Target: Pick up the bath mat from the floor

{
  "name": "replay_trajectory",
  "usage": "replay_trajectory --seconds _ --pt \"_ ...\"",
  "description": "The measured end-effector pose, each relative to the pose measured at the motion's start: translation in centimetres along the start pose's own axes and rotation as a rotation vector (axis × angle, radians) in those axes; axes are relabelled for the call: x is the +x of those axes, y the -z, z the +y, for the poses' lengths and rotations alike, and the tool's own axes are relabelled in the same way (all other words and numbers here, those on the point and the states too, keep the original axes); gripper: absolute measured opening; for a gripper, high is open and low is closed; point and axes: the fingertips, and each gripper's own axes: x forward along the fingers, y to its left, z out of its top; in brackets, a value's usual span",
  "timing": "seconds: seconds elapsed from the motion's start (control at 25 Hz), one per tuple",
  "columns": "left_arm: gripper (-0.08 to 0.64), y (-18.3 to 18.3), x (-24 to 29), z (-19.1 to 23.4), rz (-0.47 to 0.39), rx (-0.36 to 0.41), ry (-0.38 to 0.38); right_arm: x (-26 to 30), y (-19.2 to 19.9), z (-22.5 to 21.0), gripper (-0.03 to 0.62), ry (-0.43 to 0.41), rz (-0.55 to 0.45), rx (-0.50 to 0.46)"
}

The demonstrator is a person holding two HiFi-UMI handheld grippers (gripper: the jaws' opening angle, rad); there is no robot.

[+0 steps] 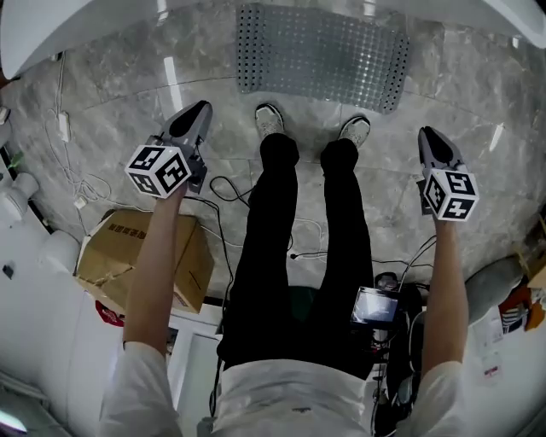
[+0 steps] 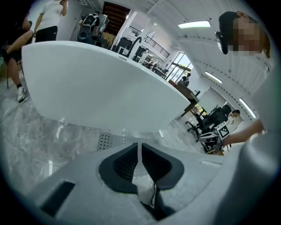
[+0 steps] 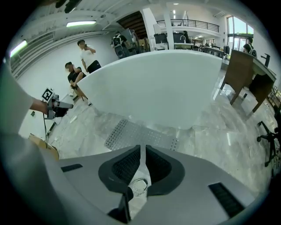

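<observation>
Head view: I'm seeing the bath mat [image 1: 320, 58] lying flat on the floor [image 1: 111, 94], far side, just past the shoes [image 1: 270, 119]. The left gripper [image 1: 200, 109] and right gripper [image 1: 426, 134] are hanging well short of it. Left gripper view: jaws sitting together, empty. Right gripper view: same, jaws together, nothing in them.

Bath mat [image 1: 320, 55]: grey, perforated, rectangular; lies flat on marble floor [image 1: 111, 94], alongside white tub [image 1: 85, 26]
</observation>
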Motion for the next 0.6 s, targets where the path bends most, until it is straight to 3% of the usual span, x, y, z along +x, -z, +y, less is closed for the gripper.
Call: replay_trajectory --seconds 0.32,0.6 --pt "0.075 6.3 6.5 3.7 0.056 -0.079 -0.043 8.0 5.8 -4.1 0.009 0.019 0.096 0.013" --pt "0.12 9.0 11.5 8.5 0.09 -0.08 -0.085 13.7 8.3 -7.5 0.011 0.032 0.142 -0.015"
